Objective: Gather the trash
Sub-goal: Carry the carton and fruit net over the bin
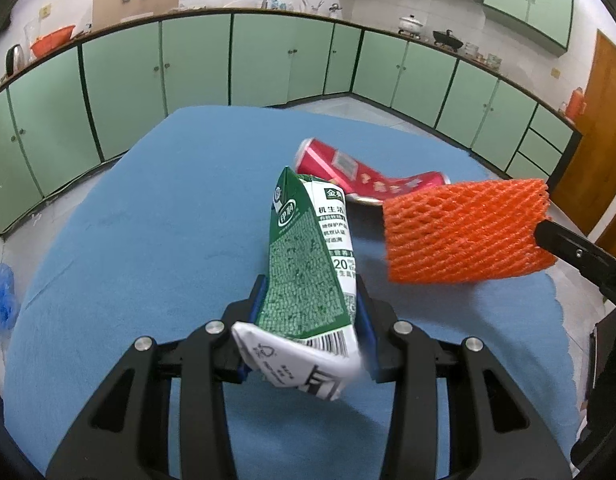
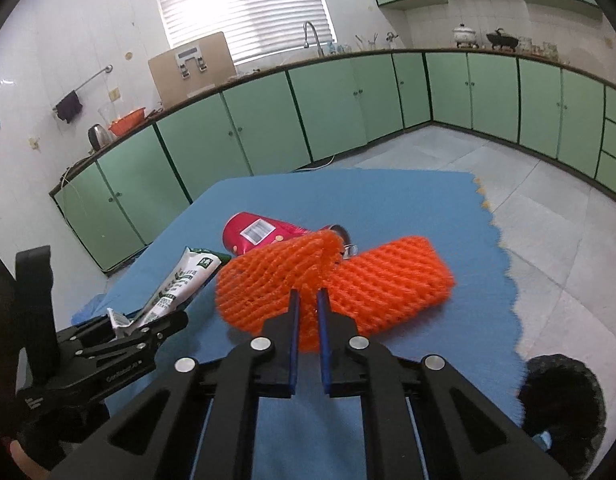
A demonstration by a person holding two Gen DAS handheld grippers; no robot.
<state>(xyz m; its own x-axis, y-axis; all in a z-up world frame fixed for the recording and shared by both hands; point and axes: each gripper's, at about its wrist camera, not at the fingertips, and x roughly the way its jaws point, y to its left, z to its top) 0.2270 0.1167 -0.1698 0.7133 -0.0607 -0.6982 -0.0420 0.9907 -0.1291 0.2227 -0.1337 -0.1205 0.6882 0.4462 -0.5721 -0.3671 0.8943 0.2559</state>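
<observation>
My left gripper (image 1: 311, 284) is shut on a crumpled green-and-white milk carton (image 1: 308, 256), held up off the blue cloth (image 1: 147, 240). The right wrist view shows the same gripper (image 2: 163, 322) and carton (image 2: 179, 284) at lower left. My right gripper (image 2: 308, 294) is shut on an orange foam net (image 2: 267, 288), lifted above the cloth (image 2: 388, 200). A second orange mesh piece (image 2: 396, 280) lies just behind it; I cannot tell whether the two are joined. In the left wrist view the net (image 1: 464, 232) hangs from the right gripper (image 1: 546, 232). A dented red can (image 1: 348, 172) (image 2: 259, 234) lies on its side behind both.
Green cabinets (image 2: 332, 116) line the walls beyond the cloth-covered table. A blue plastic bag (image 1: 1, 300) lies on the floor at left. A dark round object (image 2: 560, 392) sits off the cloth's right edge. Tiled floor (image 2: 548, 200) surrounds the table.
</observation>
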